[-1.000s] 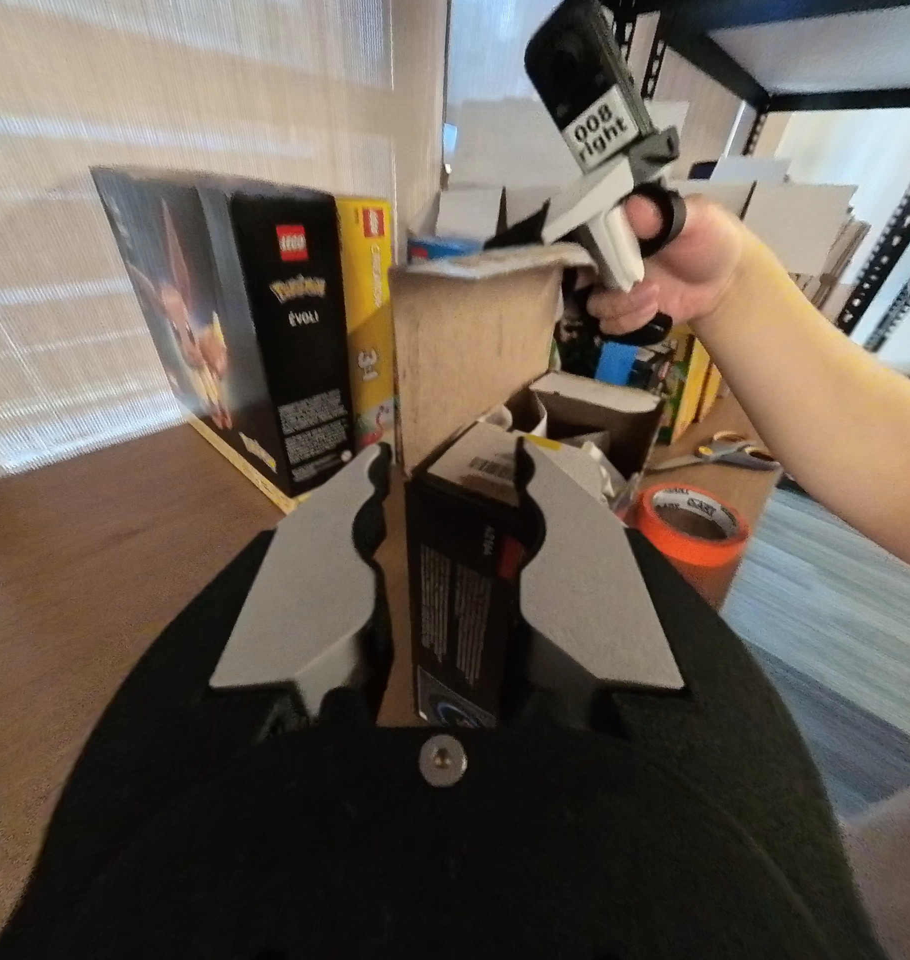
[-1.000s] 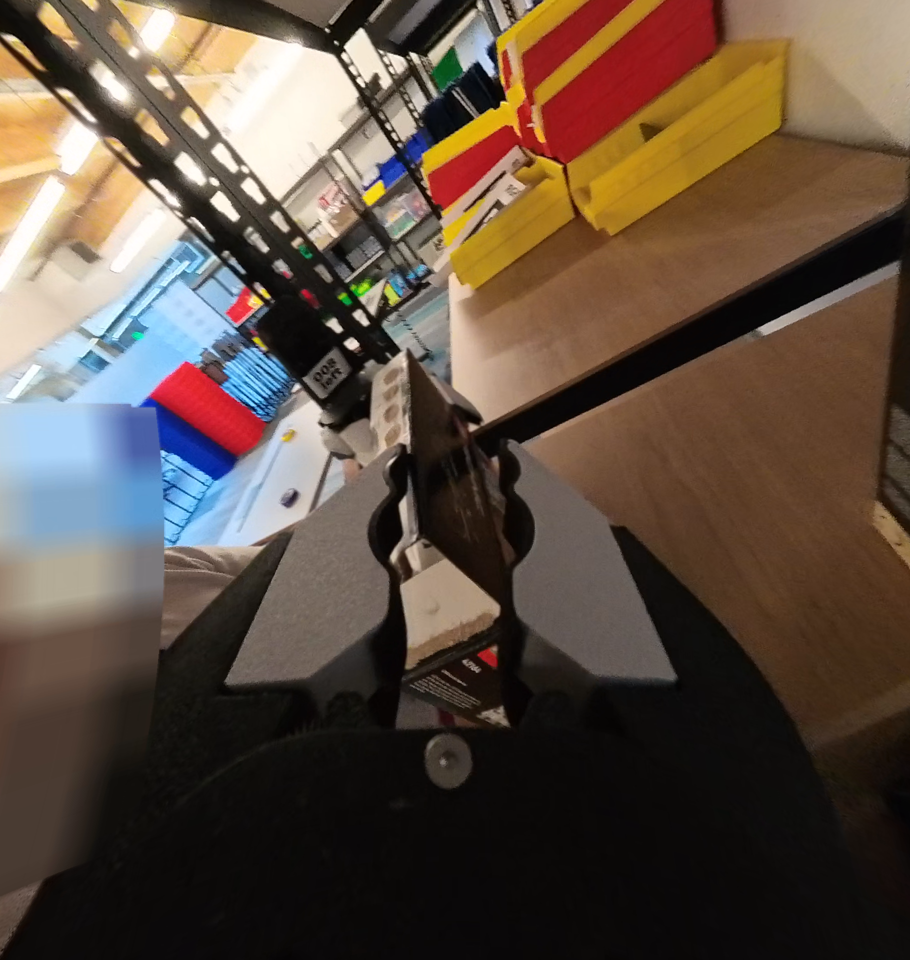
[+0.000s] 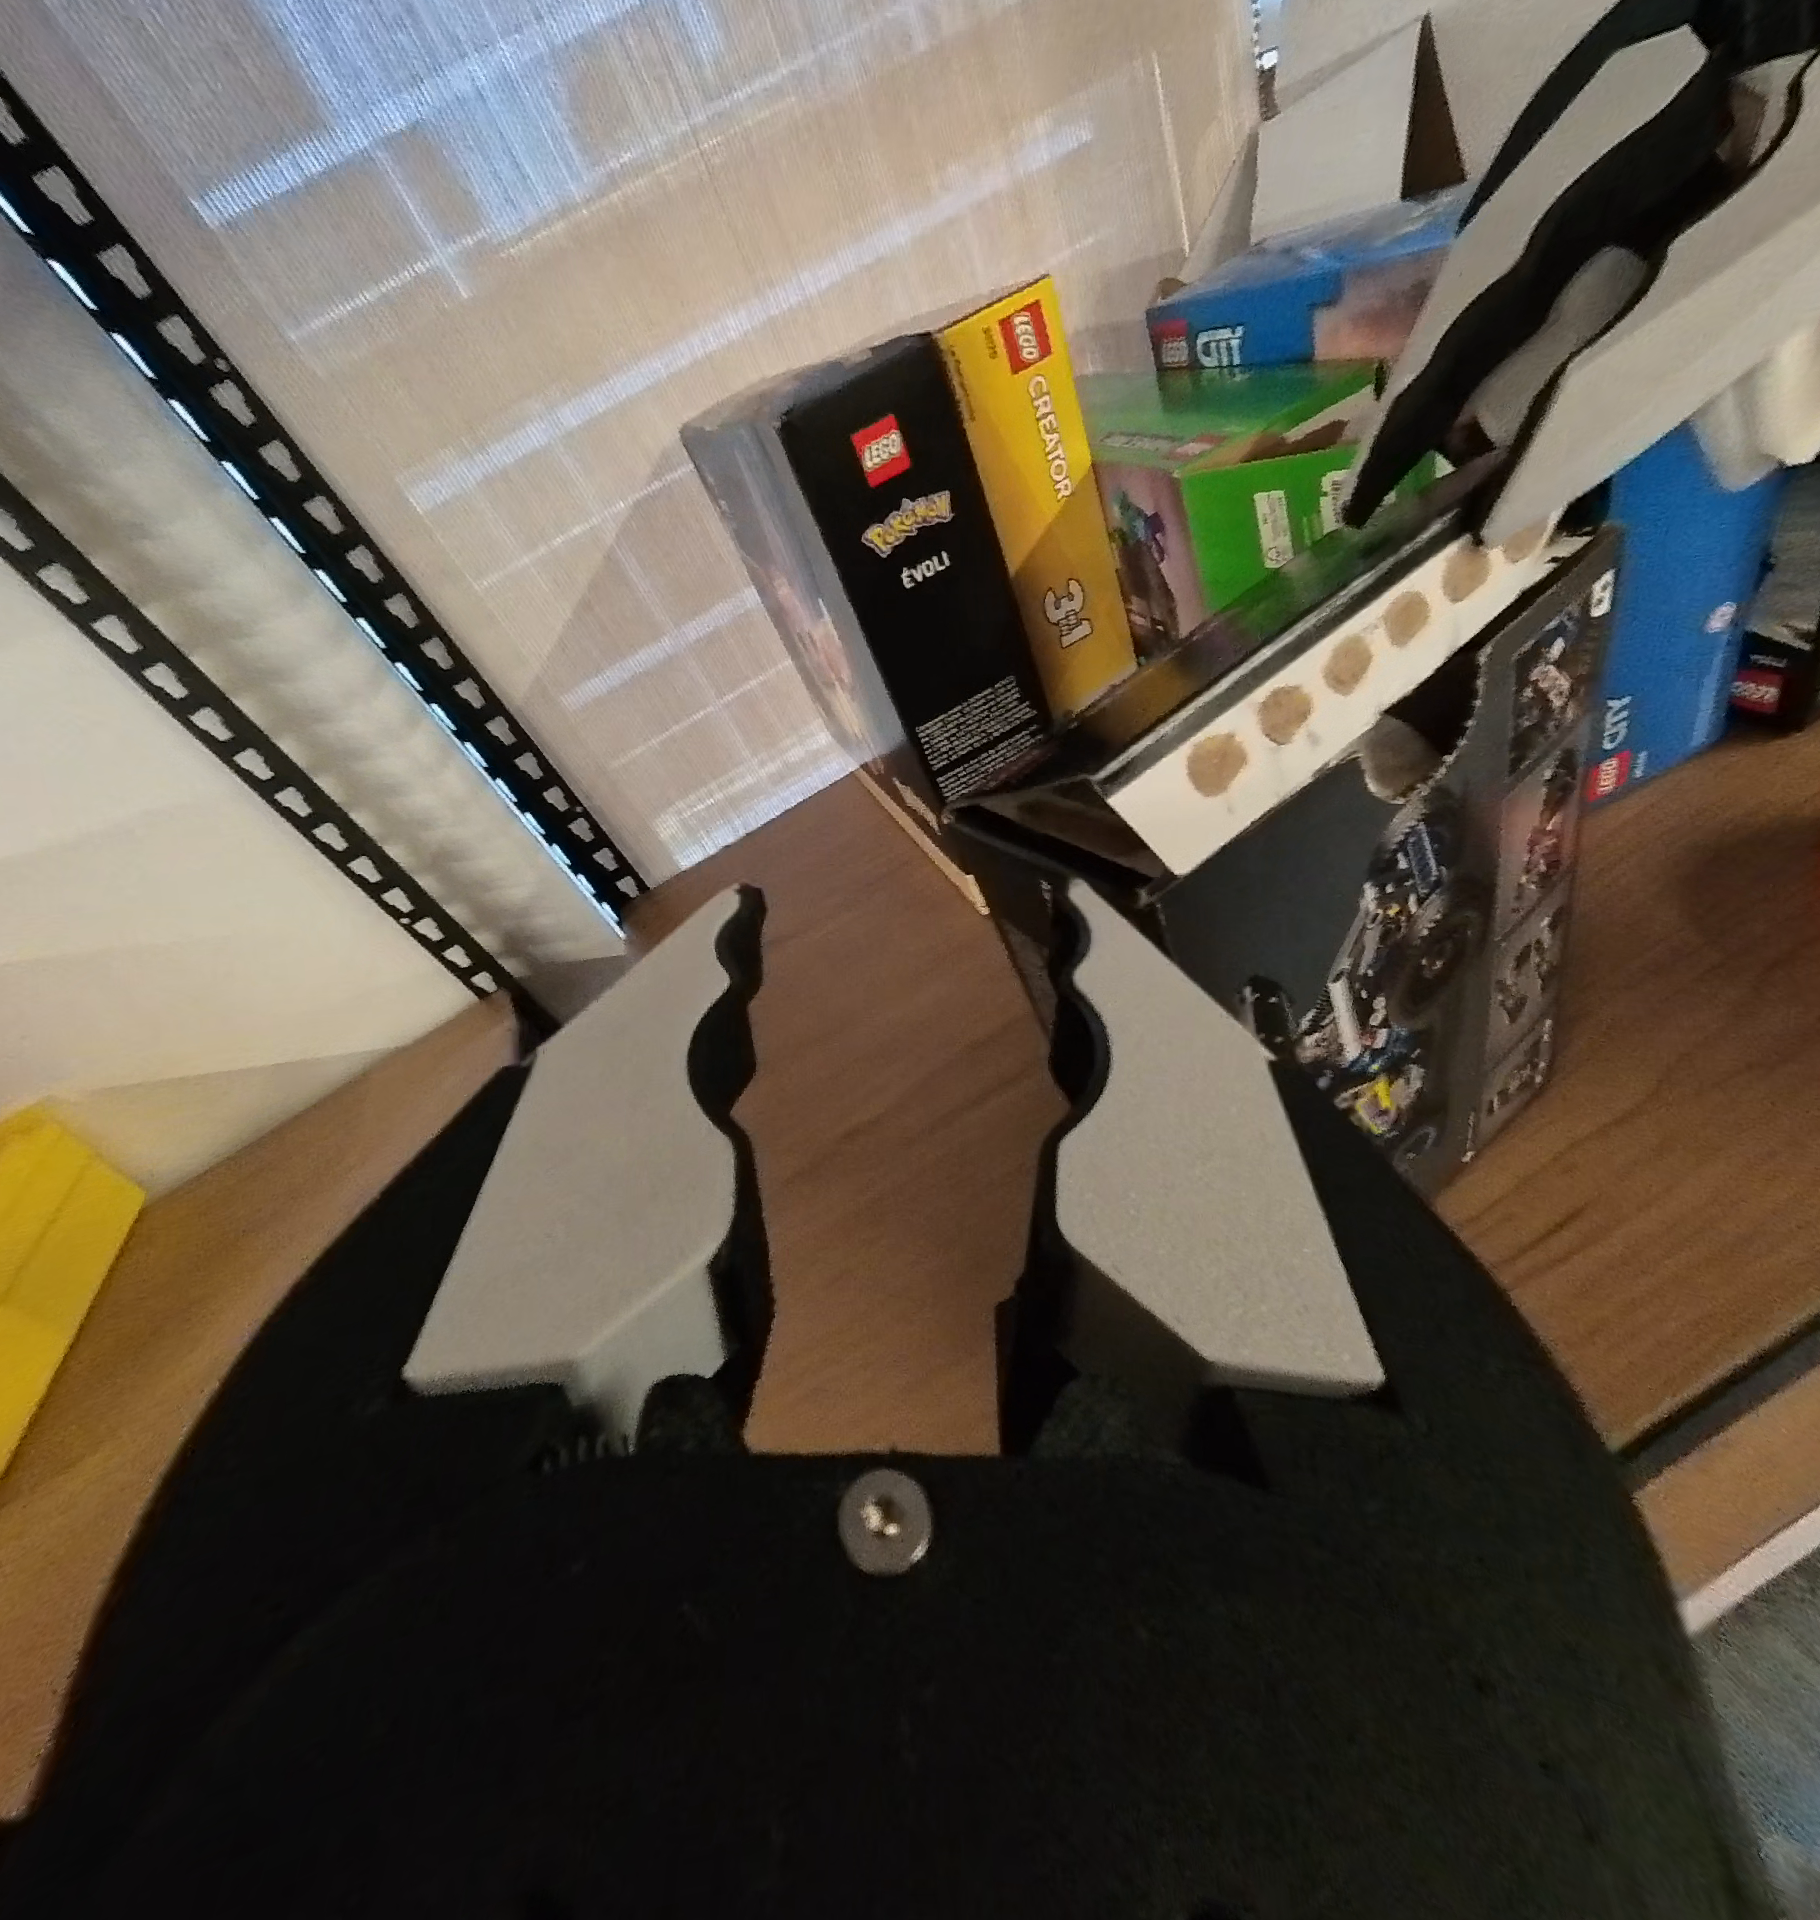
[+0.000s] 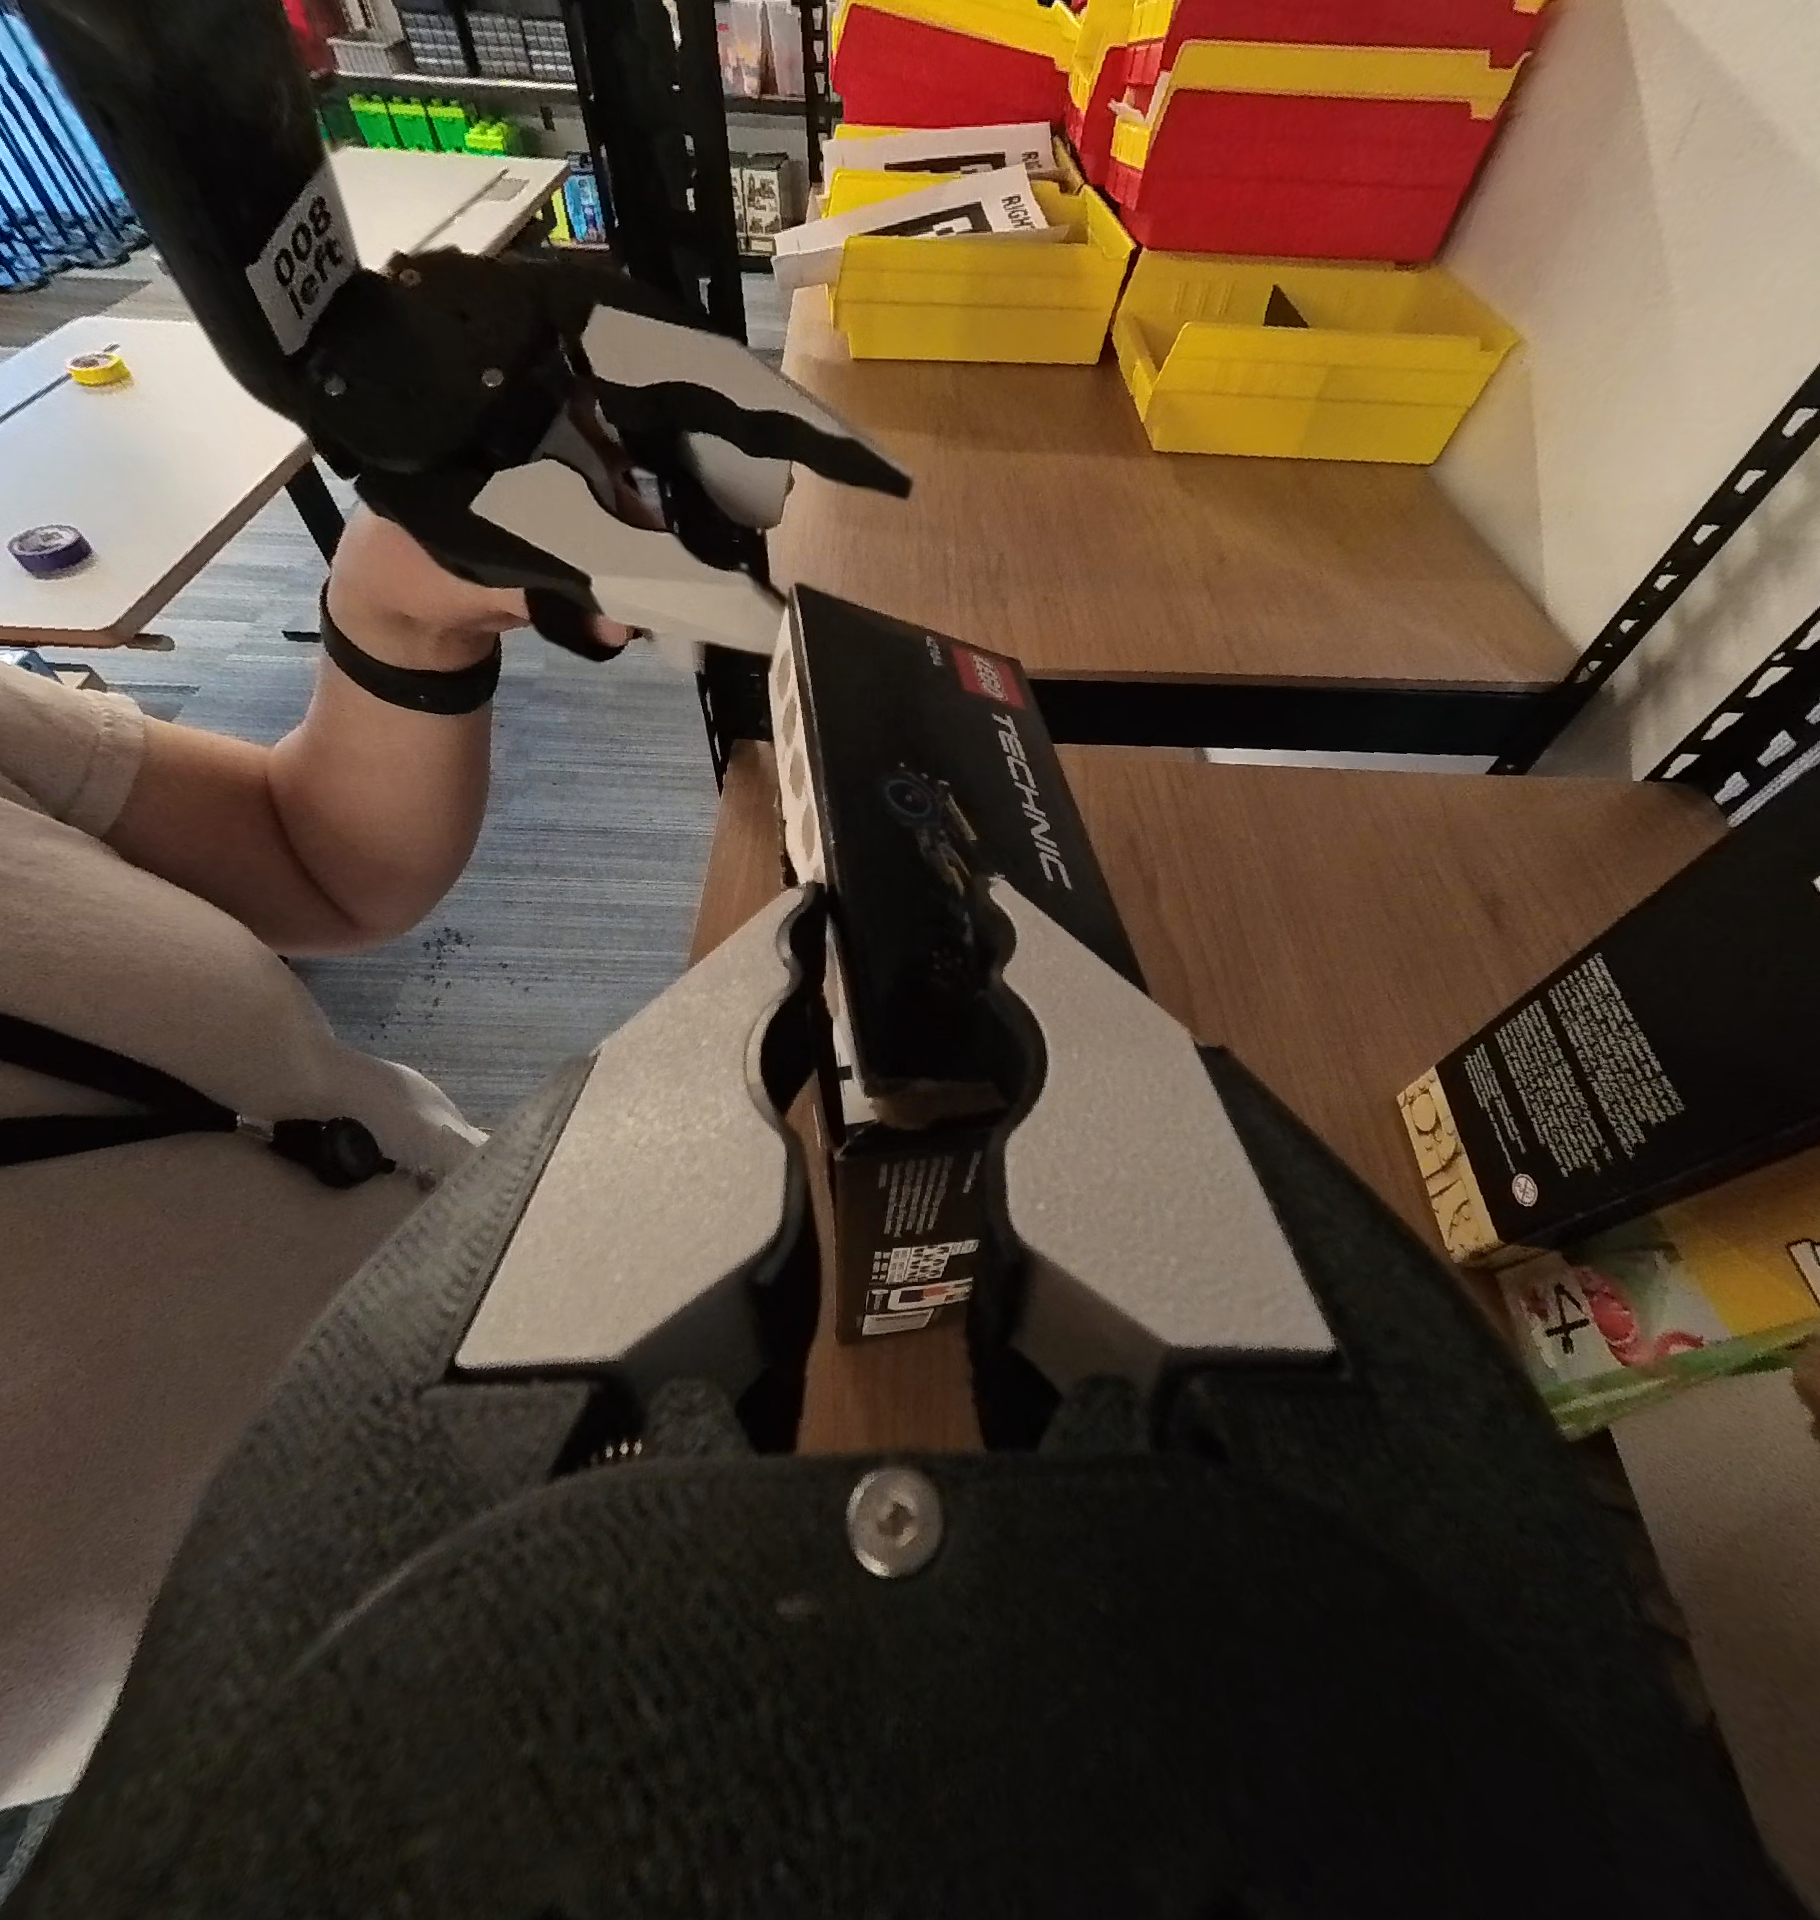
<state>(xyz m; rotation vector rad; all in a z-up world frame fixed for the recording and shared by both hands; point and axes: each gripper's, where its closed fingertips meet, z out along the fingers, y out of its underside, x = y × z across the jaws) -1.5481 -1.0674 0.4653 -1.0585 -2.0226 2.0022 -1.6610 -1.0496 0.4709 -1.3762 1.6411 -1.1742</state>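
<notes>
Fig.: my right tongs (image 4: pixel 901 935) clamp the top flap of a black toy box (image 4: pixel 947 821); left tongs (image 3: pixel 901 935) gape, empty.
Box stands upright on wooden table (image 3: pixel 864 1195), flap w/ glue dots lifted, just right of left tongs. Black and yellow boxes (image 3: pixel 989 561) stand beyond, near window.

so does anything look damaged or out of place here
The black toy box on the wooden table has its top flap torn open and lifted, a row of ripped glue spots showing. The right gripper pinches that flap; the left gripper is open beside the box.
</notes>
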